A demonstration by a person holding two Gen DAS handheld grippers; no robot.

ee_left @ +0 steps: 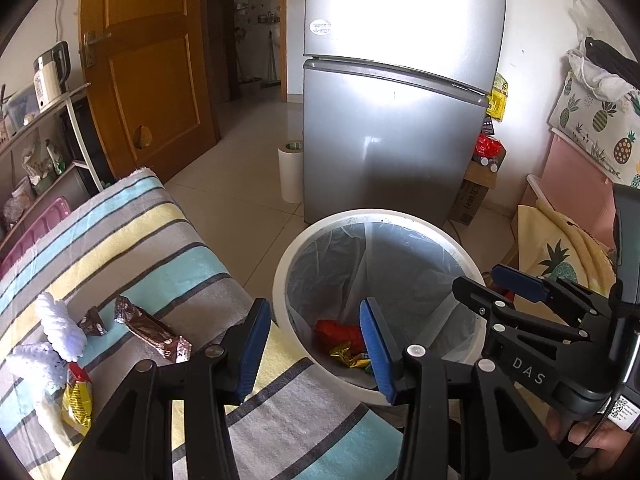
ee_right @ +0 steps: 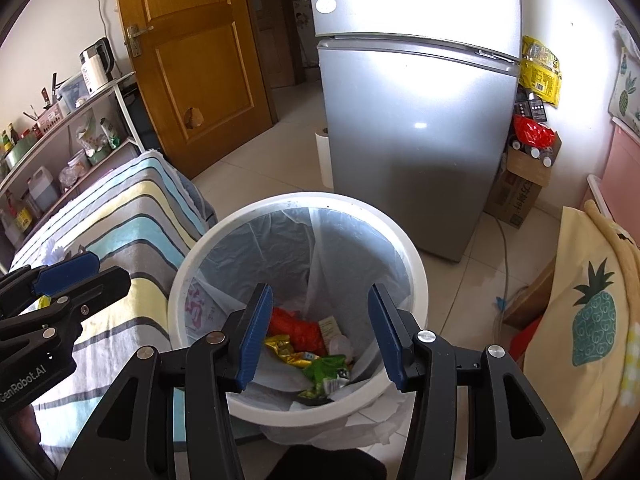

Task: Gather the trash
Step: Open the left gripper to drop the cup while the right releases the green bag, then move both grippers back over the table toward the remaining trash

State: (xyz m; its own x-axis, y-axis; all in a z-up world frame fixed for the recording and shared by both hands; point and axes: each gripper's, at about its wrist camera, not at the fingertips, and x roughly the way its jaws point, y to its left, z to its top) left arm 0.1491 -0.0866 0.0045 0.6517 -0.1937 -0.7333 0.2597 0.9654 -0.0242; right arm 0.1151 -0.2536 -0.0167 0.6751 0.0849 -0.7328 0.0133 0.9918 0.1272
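The white trash bin [ee_right: 298,216] stands on the tiled floor, between the striped cloth surface [ee_left: 132,248] and the silver refrigerator [ee_left: 392,128]. It is lined with a translucent bag [ee_right: 280,248]. Inside, at the bottom, lie a red wrapper [ee_right: 298,326], a gold wrapper [ee_right: 286,350], a green wrapper [ee_right: 326,372] and a pale printed label; their print is too small to read.

Right gripper [ee_right: 316,336]: positioned over the bin mouth, angled downward. Its blue-padded fingers are spread, with nothing between them. In the left wrist view its body carries the lettering "DAS" and a QR-code sticker, and part of a hand [ee_left: 592,440] holds its handle.

Left gripper [ee_left: 316,344]: positioned over the near rim of the bin and the edge of the cloth. Its fingers are spread and empty. In the right wrist view its body reads "GenRobot.AI", the first letter partly cut off.

Uncollected items on the striped cloth: a brown chocolate-bar wrapper [ee_left: 154,330], a small brown wrapper piece [ee_left: 93,322], a yellow-and-red packet [ee_left: 77,396] and white crumpled tissue [ee_left: 60,326]. Their print is not legible.

Surroundings: the refrigerator door carries an oval sticker [ee_left: 321,27], text unreadable. A cardboard box [ee_right: 516,196] beside the refrigerator bears printed characters, not legible. A yellow printed packet [ee_right: 540,74] hangs at the refrigerator's side. A white paper roll [ee_left: 291,170] stands on the floor by the wooden door [ee_left: 148,72]. A kettle [ee_left: 51,76] sits on the shelf rack.
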